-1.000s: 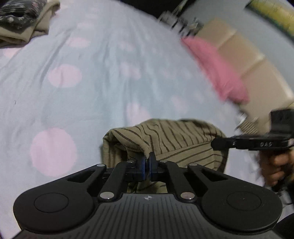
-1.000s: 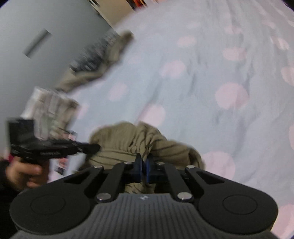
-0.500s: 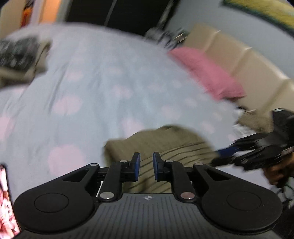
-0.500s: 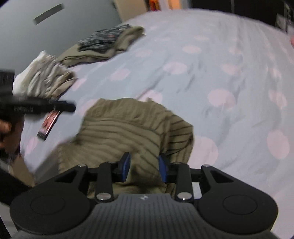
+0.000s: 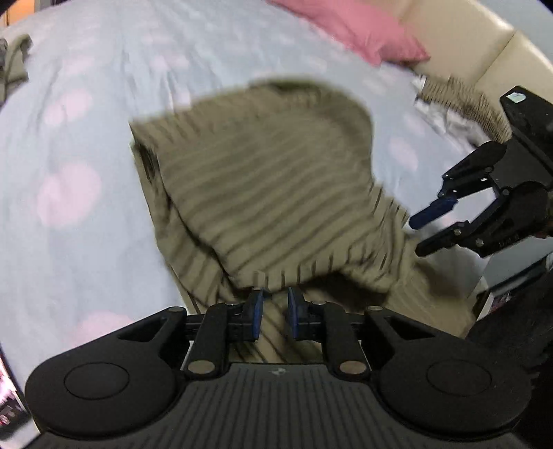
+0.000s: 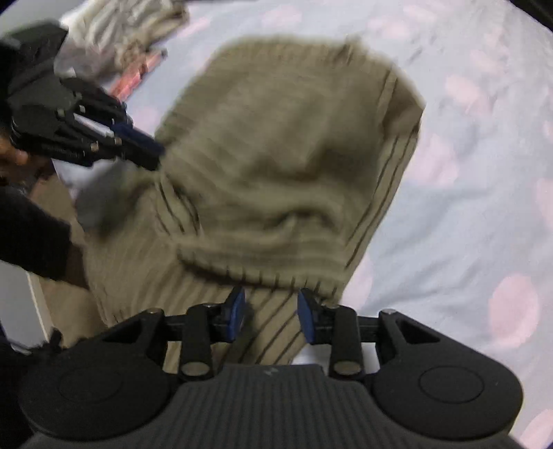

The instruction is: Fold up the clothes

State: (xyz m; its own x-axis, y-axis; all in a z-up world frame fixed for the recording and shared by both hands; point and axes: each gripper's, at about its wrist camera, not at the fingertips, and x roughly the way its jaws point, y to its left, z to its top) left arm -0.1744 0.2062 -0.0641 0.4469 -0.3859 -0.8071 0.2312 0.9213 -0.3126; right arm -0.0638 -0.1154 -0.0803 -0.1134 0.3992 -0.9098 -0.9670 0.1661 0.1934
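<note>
An olive garment with thin dark stripes (image 5: 262, 193) lies folded over on the pale blue bed sheet with pink dots (image 5: 69, 193). My left gripper (image 5: 274, 312) is open, its blue pads just short of the garment's near folded edge, nothing between them. My right gripper (image 6: 271, 312) is open wider above the garment's (image 6: 287, 165) near part, holding nothing. The right gripper (image 5: 425, 231) also shows at the right of the left wrist view, open. At the left of the right wrist view sits the left gripper (image 6: 145, 148), blurred, beside the cloth.
A pink pillow (image 5: 359, 27) and a beige padded headboard (image 5: 484, 45) stand at the far right. Other clothes lie in piles (image 6: 134, 38) at the bed's edge, with a pink package (image 6: 138, 70) beside them. A dark sleeve (image 6: 31, 238) is at the left.
Both grippers were shut on the striped garment one second ago and have let go of it. They have pulled back, and the garment now lies folded over on the bed.
</note>
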